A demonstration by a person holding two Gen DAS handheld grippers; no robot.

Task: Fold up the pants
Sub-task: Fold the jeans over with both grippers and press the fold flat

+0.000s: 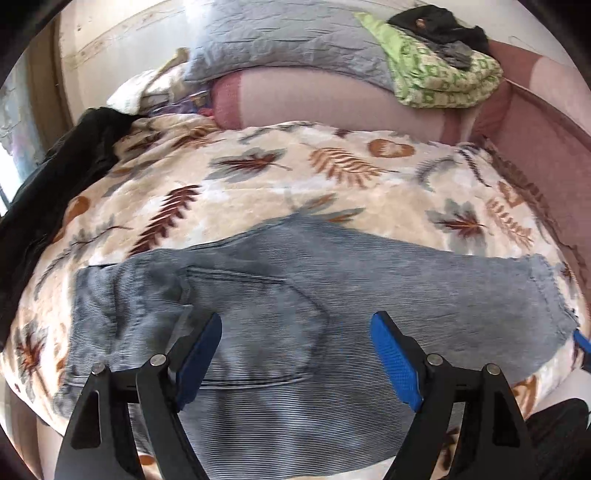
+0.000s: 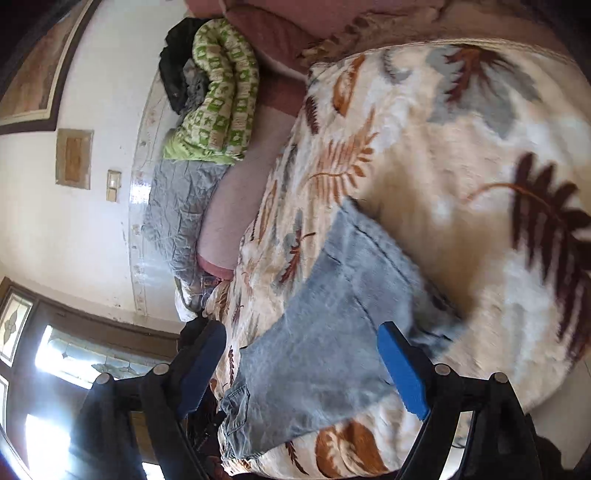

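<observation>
Light blue-grey denim pants [image 1: 295, 295] lie flat on a cream blanket with a leaf print [image 1: 258, 177]. They are doubled over, with the back pocket facing up, the waist at the left and the frayed leg hems at the right. My left gripper [image 1: 297, 332] is open and empty just above the seat of the pants. In the right wrist view the pants [image 2: 332, 332] show tilted, with the hem end at the top. My right gripper [image 2: 303, 343] is open and empty over them. A blue tip of the right gripper [image 1: 583, 341] shows at the hem end.
A dark garment [image 1: 62, 177] lies at the blanket's left edge. At the back are a grey quilt [image 1: 277, 40], a folded green patterned blanket [image 1: 439, 74] with dark clothes [image 1: 439, 26] on top, and a pink sofa arm [image 1: 546, 133]. A window [image 2: 74, 354] is behind.
</observation>
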